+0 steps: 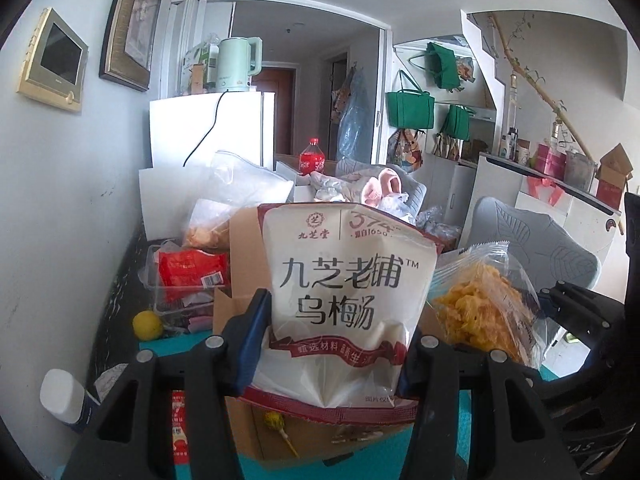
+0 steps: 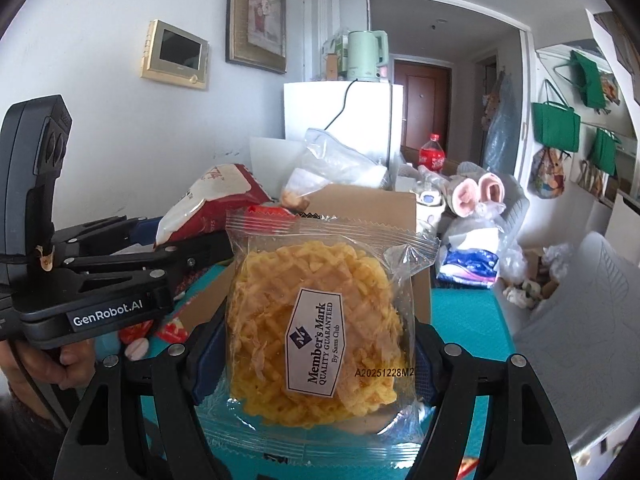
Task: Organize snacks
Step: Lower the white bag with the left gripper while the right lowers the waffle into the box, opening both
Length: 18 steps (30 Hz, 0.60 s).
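Cluttered little room behind all this: white wall with an intercom panel and a framed picture on the far left, then a white fridge with a pale green kettle on top, a cola bottle past it, and green bags hanging on the right.

Down on the teal table, leftmost is a lemon next to a clear tray with a red packet in it. A cardboard box sits in the middle of the table.

Left gripper is clamped on a white pouch with a dark red border, blue pads pressing in on both sides near the bottom. The pouch stands upright, held up in front of the box.

Right beside it, the right gripper has a clear waffle pack pinched between its fingers, label facing the camera, also upright and lifted off the table in front of the box. From that side you can see a hand wrapped around the left tool's handle.

Far right there's a pile of plush stuff and a grey chair back.
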Each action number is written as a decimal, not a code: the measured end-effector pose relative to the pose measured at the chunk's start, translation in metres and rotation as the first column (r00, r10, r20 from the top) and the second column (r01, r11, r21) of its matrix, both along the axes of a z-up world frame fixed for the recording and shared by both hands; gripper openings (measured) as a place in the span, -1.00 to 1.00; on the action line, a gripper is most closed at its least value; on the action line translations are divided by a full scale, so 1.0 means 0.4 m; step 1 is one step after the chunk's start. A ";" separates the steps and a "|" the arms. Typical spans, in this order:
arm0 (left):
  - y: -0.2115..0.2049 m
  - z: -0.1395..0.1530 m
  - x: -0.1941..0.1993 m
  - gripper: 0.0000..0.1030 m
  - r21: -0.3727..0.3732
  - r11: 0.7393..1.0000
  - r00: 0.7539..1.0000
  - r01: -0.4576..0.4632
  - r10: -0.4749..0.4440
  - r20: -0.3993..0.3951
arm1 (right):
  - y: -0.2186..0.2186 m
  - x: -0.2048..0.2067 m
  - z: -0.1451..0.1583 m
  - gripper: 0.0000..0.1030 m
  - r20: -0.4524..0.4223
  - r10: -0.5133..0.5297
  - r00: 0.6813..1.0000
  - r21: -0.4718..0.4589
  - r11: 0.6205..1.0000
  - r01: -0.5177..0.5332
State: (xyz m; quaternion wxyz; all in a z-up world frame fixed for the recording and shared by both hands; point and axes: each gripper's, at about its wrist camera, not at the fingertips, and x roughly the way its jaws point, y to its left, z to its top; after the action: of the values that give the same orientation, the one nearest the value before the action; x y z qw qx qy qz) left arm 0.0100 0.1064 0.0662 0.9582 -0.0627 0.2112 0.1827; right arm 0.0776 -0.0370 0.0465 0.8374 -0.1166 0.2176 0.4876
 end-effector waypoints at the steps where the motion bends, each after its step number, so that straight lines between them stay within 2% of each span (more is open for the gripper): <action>1: 0.011 0.001 0.014 0.00 0.009 1.000 1.000 -0.003 0.003 0.001 | 0.009 0.010 0.000 0.45 0.001 -0.003 1.000 0.002 1.000 0.003; 5: 0.066 -0.006 0.077 0.00 -0.006 1.000 1.000 -0.001 0.001 -0.001 | 0.064 0.072 -0.002 0.45 -0.009 0.008 1.000 0.009 1.000 -0.008; 11: 0.152 -0.055 0.145 0.00 -0.011 0.998 0.997 -0.066 0.065 -0.050 | 0.142 0.162 -0.038 0.45 -0.059 0.008 0.998 0.018 1.000 -0.007; 15: 0.190 -0.110 0.188 0.00 -0.035 0.996 0.990 -0.083 0.079 -0.119 | 0.182 0.210 -0.091 0.45 -0.118 -0.002 0.993 -0.001 1.000 0.002; 18: 0.207 -0.169 0.231 0.00 -0.071 0.994 0.977 -0.078 0.062 -0.204 | 0.207 0.240 -0.134 0.45 -0.152 -0.026 0.988 -0.051 0.999 0.019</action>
State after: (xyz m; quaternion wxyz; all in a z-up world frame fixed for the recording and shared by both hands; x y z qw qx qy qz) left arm 0.1024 0.1893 -0.0014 0.9217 -0.0888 0.3117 0.2132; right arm 0.1736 0.0459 -0.0071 0.8207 -0.0973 0.2944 0.4800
